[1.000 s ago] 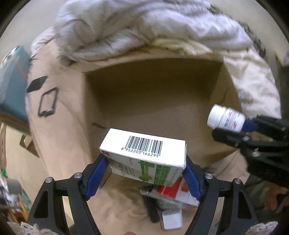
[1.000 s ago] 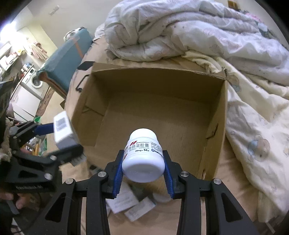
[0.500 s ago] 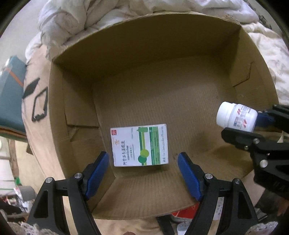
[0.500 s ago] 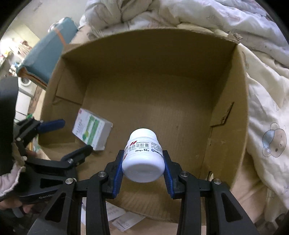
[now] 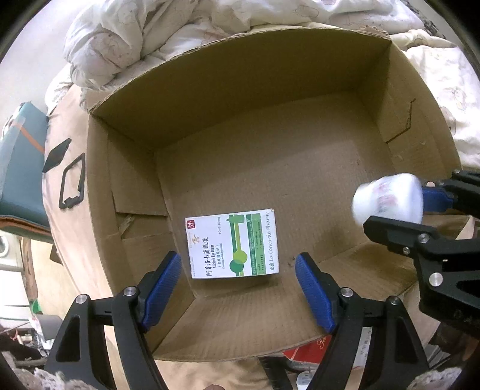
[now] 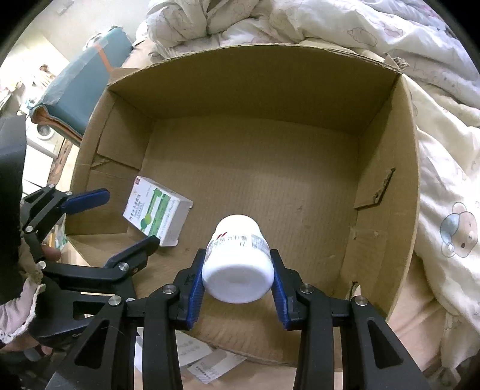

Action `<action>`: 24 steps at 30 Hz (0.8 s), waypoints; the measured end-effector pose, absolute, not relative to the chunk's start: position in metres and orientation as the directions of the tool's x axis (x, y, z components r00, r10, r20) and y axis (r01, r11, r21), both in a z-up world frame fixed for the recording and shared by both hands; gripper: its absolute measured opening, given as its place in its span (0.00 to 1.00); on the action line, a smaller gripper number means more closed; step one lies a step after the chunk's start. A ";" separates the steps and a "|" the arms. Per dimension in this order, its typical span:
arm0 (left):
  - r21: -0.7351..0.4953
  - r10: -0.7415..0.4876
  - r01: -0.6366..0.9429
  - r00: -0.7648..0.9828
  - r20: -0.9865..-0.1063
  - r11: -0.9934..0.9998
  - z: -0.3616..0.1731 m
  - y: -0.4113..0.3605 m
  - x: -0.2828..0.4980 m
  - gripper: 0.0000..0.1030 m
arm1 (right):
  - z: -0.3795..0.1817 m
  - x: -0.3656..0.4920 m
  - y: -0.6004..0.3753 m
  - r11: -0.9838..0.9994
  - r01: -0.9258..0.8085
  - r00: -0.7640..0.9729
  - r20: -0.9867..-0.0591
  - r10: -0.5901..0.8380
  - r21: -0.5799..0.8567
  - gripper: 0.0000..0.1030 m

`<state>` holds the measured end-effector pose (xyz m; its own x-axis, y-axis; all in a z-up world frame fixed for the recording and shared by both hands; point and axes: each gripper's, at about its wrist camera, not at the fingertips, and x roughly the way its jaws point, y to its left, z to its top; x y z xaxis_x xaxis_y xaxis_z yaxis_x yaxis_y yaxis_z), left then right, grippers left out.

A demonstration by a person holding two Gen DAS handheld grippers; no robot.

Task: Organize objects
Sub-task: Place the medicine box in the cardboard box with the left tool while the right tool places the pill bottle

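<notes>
Rumpled bedding [image 6: 345, 27] surrounds an open cardboard box [image 5: 228, 99] set on a bed. Above its floor, a white pill bottle [image 6: 237, 264] is clamped between the right gripper [image 6: 237, 289] pads. Spread wide and empty, the left gripper [image 5: 238, 288] is poised over a green-and-white medicine carton [image 5: 232, 243] lying flat near the box's left wall.

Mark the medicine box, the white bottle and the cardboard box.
medicine box [image 5: 232, 244], left wrist view, middle of its printed top face
white bottle [image 6: 237, 270], right wrist view, its side near the base
cardboard box [image 6: 255, 87], right wrist view, far inner wall
</notes>
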<state>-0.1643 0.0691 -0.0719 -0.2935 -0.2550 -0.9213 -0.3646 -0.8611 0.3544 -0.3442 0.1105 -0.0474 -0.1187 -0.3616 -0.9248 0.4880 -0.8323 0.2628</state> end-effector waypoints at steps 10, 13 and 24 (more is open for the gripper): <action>0.355 -0.259 -0.364 -0.288 -0.922 -0.861 -0.071 0.075 -0.161 0.75 | 0.007 -0.342 0.107 -0.854 0.497 -0.397 -0.835 -0.381 0.153 0.85; 0.355 -0.260 -0.362 -0.284 -0.923 -0.862 -0.071 0.077 -0.161 0.75 | 0.006 -0.347 0.108 -0.855 0.489 -0.364 -0.850 -0.381 0.174 0.85; 0.349 -0.251 -0.354 -0.293 -0.922 -0.868 -0.065 0.082 -0.157 0.84 | -0.003 -0.347 0.125 -0.845 0.481 -0.311 -0.855 -0.415 0.235 0.86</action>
<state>-0.1569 0.0819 -0.0653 -0.2932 -0.2512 -0.9225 -0.3541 -0.8677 0.3488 -0.3465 0.1247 -0.0031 -0.3114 -0.4152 -0.8548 0.4811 -0.8446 0.2350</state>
